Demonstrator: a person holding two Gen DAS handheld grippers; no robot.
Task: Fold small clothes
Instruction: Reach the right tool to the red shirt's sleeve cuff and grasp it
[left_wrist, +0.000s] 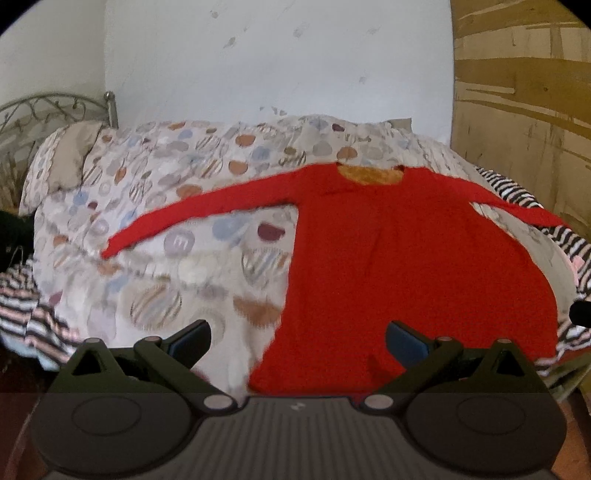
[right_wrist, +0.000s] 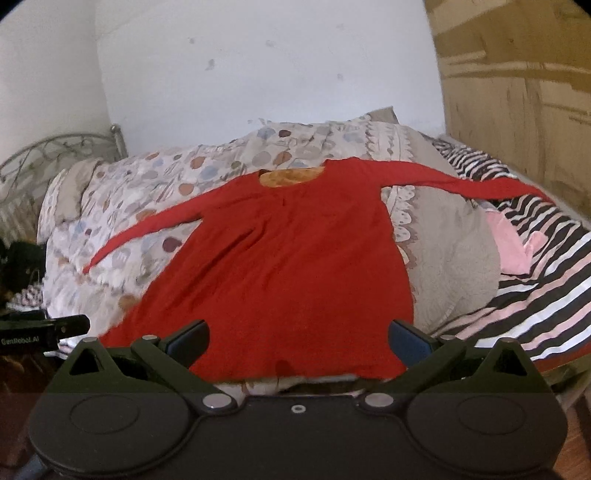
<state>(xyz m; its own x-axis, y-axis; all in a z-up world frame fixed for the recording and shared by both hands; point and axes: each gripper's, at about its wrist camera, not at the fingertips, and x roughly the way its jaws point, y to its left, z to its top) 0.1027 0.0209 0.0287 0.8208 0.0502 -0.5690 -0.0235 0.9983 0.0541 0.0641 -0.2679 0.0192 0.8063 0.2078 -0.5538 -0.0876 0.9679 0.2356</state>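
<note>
**Red top spread flat on the bed, both claws wide and holding nothing**

I see the red long-sleeved top (left_wrist: 413, 266) lying face up on the patterned quilt (left_wrist: 177, 206), both sleeves stretched out to the sides and the neckline toward the white wall (left_wrist: 280, 55). Its hem lies at the near edge of the bed, just ahead of my tools. My left gripper (left_wrist: 297, 341) hangs over the hem's left corner with its jaws spread wide, nothing between them. My right gripper (right_wrist: 299, 341) sits over the middle of the hem, jaws equally wide and empty. A striped blanket (right_wrist: 546, 288) lies to the right of the top, with the right sleeve reaching across onto it. A metal headboard (right_wrist: 55, 155) stands at the far left.
</note>
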